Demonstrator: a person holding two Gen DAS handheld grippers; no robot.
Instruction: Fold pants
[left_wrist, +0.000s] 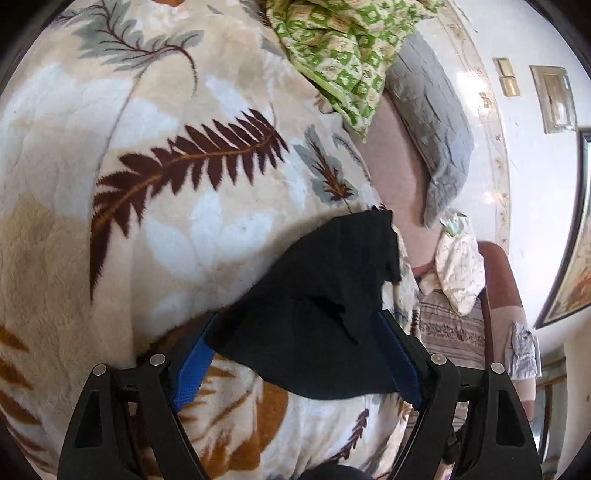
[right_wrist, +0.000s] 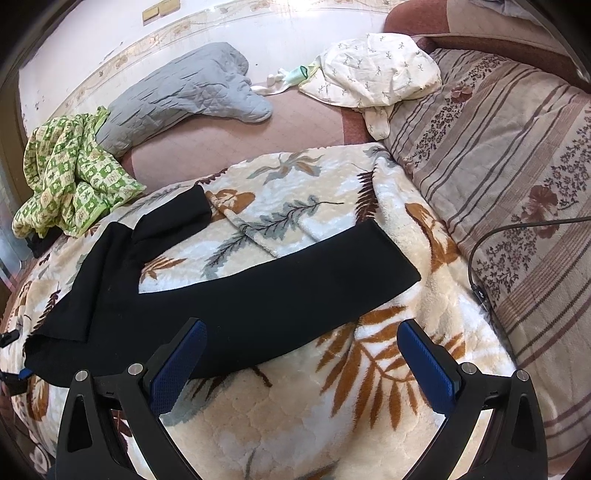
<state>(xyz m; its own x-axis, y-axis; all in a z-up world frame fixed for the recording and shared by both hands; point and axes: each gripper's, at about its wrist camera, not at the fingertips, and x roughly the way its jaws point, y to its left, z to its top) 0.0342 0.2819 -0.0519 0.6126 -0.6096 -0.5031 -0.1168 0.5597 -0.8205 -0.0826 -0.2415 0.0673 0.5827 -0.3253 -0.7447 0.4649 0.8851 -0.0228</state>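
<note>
Black pants (right_wrist: 258, 295) lie spread on a leaf-patterned fleece blanket (right_wrist: 295, 406). One leg runs to the right and the other is folded back at the upper left. My right gripper (right_wrist: 301, 332) stands open just short of the near leg, with nothing between its fingers. In the left wrist view a bunched end of the pants (left_wrist: 325, 266) drapes across my left gripper (left_wrist: 299, 321) and hides both fingertips. Those jaws stand wide, with the cloth loose between the blue pads.
A green checked cloth (right_wrist: 66, 177), a grey quilted pillow (right_wrist: 177, 92) and a white patterned garment (right_wrist: 373, 74) lie at the back. A striped floral cover (right_wrist: 498, 166) with a black cable (right_wrist: 480, 266) is on the right. The wall is close behind.
</note>
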